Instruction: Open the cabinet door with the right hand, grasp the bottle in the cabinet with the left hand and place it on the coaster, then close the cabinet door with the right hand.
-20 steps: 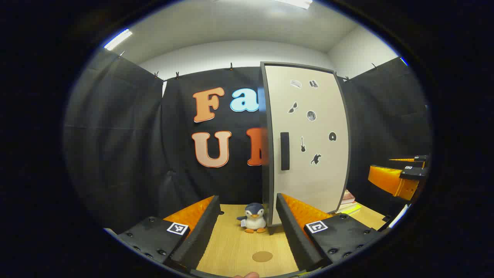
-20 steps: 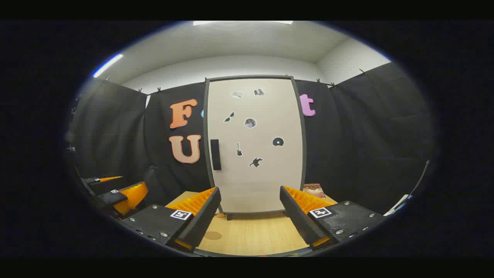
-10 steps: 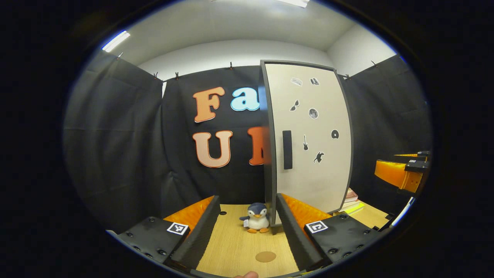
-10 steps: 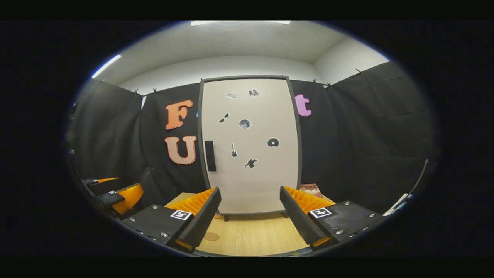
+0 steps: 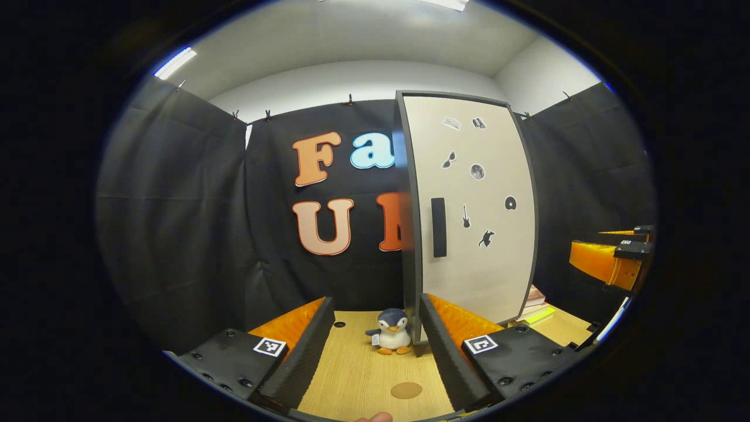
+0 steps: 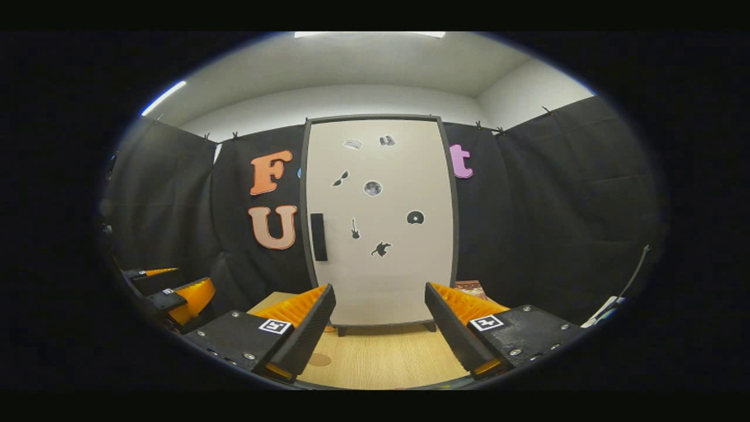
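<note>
Slightly nearer now, closed cabinet door (image 6: pixel 381 220) beyond right gripper (image 6: pixel 379 325), fingers wide, empty; coaster (image 5: pixel 406 390) between left gripper (image 5: pixel 375 346) fingers.

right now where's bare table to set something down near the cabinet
Bare wood lies around the coaster, between it and the penguin toy, and in front of the closed cabinet door between the right gripper's fingers. It is crowded at the cabinet's right, where books are stacked.
</note>
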A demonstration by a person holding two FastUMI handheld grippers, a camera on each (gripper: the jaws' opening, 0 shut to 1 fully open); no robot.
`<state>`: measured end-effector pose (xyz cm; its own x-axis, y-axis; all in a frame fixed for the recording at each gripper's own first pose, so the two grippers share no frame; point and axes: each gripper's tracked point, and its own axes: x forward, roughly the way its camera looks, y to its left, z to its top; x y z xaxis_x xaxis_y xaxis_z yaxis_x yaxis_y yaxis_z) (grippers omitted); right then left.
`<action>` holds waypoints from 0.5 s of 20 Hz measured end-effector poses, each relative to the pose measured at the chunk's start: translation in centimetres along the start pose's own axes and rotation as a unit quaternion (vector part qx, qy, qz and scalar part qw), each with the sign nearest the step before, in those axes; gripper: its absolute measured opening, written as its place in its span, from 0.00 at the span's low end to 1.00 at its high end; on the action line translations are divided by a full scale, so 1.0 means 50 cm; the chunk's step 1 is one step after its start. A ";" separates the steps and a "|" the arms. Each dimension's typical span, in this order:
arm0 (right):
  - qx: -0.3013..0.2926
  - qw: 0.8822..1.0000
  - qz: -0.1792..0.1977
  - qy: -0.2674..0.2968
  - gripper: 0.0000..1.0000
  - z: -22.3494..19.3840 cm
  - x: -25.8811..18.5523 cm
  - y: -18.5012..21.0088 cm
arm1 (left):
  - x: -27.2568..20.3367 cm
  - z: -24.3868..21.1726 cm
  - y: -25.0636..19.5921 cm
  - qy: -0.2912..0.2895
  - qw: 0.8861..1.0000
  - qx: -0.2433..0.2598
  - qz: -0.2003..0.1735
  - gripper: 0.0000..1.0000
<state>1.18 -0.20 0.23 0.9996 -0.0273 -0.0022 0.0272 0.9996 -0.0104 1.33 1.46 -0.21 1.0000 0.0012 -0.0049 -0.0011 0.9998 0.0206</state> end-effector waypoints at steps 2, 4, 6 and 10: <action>0.002 1.000 0.003 0.004 0.95 -0.004 0.007 0.005 | 0.004 -0.002 0.009 0.001 1.000 0.000 0.002 0.95; -0.001 1.000 0.008 0.006 0.95 -0.006 0.023 0.018 | 0.005 -0.004 0.018 0.001 1.000 0.000 0.004 0.94; -0.003 1.000 0.014 0.006 0.95 -0.005 0.041 0.037 | 0.009 -0.007 0.026 0.003 1.000 0.000 0.005 0.94; -0.001 0.999 0.034 0.002 0.95 0.003 0.100 0.096 | 0.015 -0.013 0.054 0.006 1.000 -0.001 0.009 0.94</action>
<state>6.30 4.45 0.32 0.9992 0.0404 -0.0063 -0.0404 0.9991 -0.0128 2.09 4.19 -0.80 0.9997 0.0201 -0.0156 -0.0198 0.9996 0.0197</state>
